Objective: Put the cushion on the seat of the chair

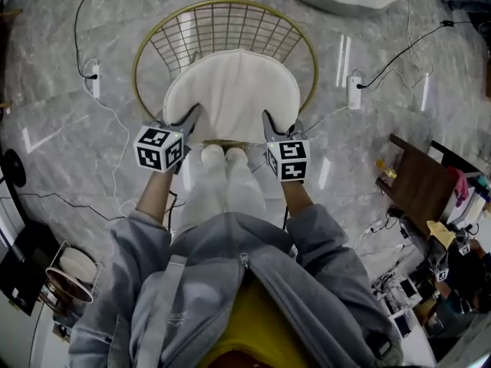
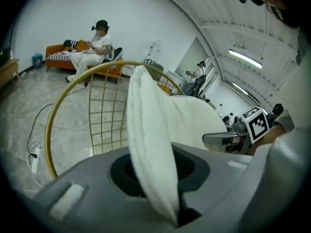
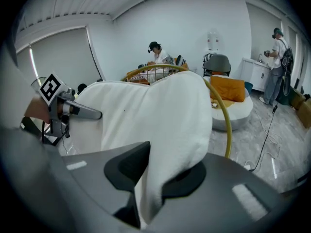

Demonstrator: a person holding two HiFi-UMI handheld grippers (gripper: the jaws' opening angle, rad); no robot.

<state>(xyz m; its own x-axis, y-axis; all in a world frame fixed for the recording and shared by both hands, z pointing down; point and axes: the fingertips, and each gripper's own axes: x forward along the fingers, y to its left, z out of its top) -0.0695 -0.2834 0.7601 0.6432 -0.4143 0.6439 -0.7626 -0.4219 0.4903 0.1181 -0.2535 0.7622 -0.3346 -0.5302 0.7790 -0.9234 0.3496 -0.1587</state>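
White cushion (image 1: 234, 90): soft, fuzzy fabric, rounded far edge, straighter near edge. It sits over the seat of the chair (image 1: 222, 31), a round basket of thin gold wire grid under a hoop rim; contact with the seat cannot be told. Left tongs (image 1: 190, 118) pinch the near left corner and right tongs (image 1: 270, 121) the near right corner, the fabric folded thick between the grey jaws. Floor (image 1: 61, 113): glossy grey marble.
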